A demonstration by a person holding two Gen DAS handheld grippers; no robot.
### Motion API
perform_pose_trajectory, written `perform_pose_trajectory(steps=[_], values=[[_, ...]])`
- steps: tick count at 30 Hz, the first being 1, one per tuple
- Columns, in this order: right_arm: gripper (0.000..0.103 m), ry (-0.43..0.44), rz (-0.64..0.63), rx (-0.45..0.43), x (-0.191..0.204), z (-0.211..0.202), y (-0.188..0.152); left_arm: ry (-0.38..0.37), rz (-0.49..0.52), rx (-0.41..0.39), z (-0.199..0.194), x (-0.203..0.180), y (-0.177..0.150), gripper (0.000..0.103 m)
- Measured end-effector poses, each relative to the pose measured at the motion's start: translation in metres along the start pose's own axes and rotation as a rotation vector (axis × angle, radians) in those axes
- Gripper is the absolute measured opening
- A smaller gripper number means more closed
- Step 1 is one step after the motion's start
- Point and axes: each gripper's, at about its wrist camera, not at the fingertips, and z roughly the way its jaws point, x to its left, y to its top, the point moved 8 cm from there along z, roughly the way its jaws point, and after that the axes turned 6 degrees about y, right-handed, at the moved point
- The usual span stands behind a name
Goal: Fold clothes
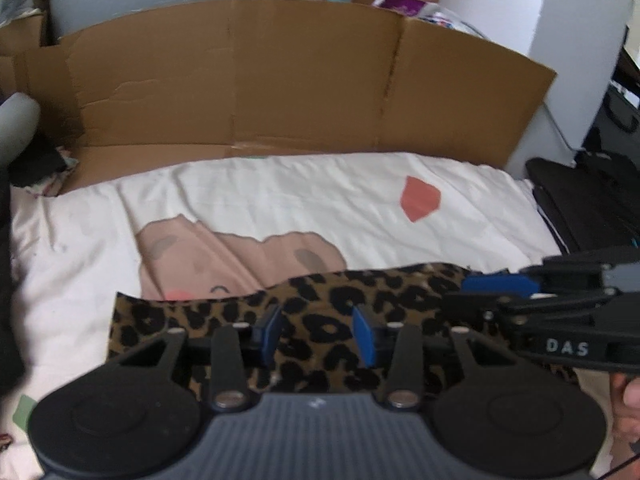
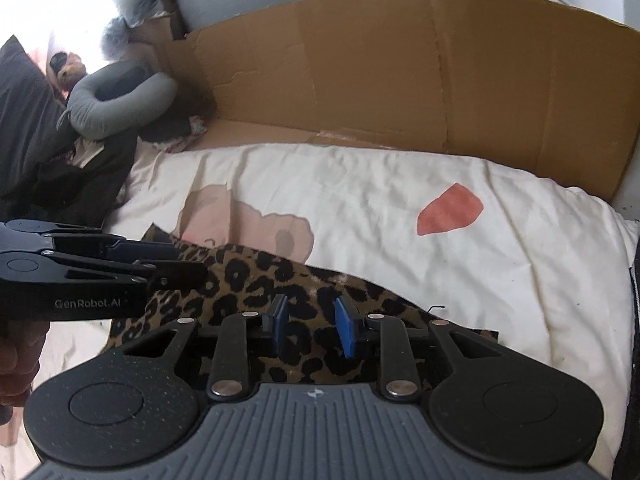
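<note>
1. Behind the bed stands a brown cardboard sheet [image 1: 280,80] like a wall, with a grey neck pillow [image 2: 120,100] at the far left.
2. White bedding [image 1: 320,196] printed with a pink cartoon face and a red shape covers the bed.
3. On the near part of it lies a leopard-print cloth [image 1: 320,320], spread flat, its far edge wavy.
4. Above the cloth's middle hangs the left hand-held gripper [image 1: 318,334], blue fingers spread, nothing between them.
5. Just to its right, the right hand-held gripper [image 2: 312,326] hangs over the cloth too, fingers spread and empty.
</note>
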Motion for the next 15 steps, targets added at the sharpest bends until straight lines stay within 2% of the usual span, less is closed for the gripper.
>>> perform_pose_trajectory(steps=[9, 15], values=[[0.032, -0.039, -0.066, 0.023, -0.001, 0.019, 0.002, -0.053, 0.028, -0.018, 0.016, -0.014, 0.004, 0.039], [0.031, -0.048, -0.074, 0.044, -0.005, 0.032, -0.004, -0.066, 0.07, 0.004, 0.034, -0.015, -0.005, 0.041]])
